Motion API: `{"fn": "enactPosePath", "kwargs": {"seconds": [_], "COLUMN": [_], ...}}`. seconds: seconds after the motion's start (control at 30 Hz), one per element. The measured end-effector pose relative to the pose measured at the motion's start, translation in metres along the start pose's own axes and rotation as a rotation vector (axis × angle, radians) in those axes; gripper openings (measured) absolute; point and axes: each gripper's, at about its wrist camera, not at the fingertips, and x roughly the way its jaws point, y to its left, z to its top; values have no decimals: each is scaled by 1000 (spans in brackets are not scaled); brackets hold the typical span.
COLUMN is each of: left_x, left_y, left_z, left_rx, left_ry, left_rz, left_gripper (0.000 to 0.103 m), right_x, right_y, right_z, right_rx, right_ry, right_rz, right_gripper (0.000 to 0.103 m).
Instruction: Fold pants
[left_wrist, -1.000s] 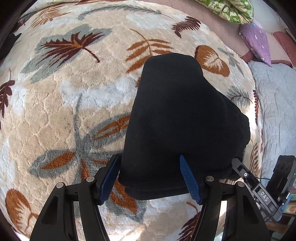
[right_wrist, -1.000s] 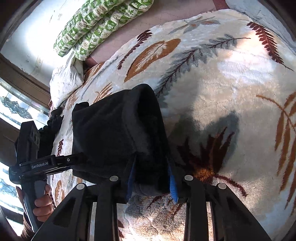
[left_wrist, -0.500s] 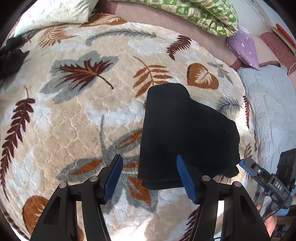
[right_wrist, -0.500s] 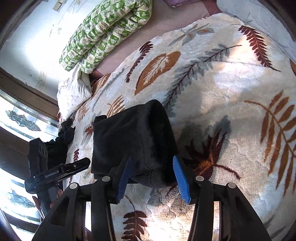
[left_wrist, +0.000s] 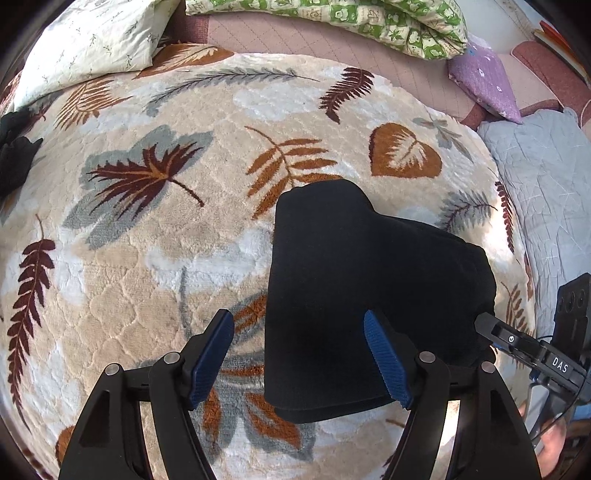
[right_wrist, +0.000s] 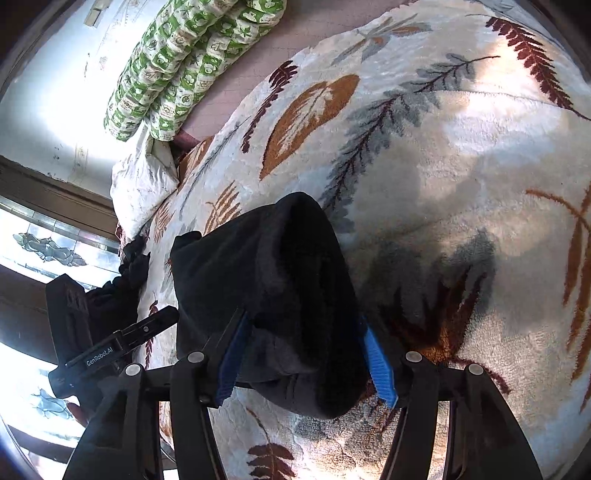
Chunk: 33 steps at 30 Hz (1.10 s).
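Both of my grippers have just been opening around the black pants (left_wrist: 365, 295), which lie folded into a thick, compact bundle on the leaf-patterned blanket (left_wrist: 155, 258) covering the bed. By the look of it the folding proper is done and I am at the letting-go step: the bundle sits flat and squared, with its rounded fold edge toward my right gripper (right_wrist: 306, 354). That gripper's blue pads stand on either side of the near end of the bundle, very close to the cloth but no longer pinching it, as far as I can judge. My left gripper (left_wrist: 301, 360) is spread wide, one pad over bare blanket and the other over the bundle's top, gripping nothing. Next I would need to lift both tools clear without snagging the soft cloth, or press the stack flatter if it springs up. Each gripper points steeply down at the bed, and each shows at the edge of the other's view.
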Motion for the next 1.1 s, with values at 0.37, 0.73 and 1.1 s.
{"fn": "enactPosePath", "kwargs": {"seconds": [0.37,0.73,1.1], "left_x": [7,-1,46], "left_y": [17,50,24], "left_z": [8,16,15], "left_rx": [17,-54,23], "left_ry": [6,33,88], "left_rz": [-57,-112,-95], "left_gripper": [76,87,96], "right_x": [5,1,17], "right_y": [-2,1,-2], "right_z": [5,11,12], "right_rx": [3,16,16], "right_ry": [8,-1,33], "right_rz": [-2,11,14], "right_gripper": [63,71,74]}}
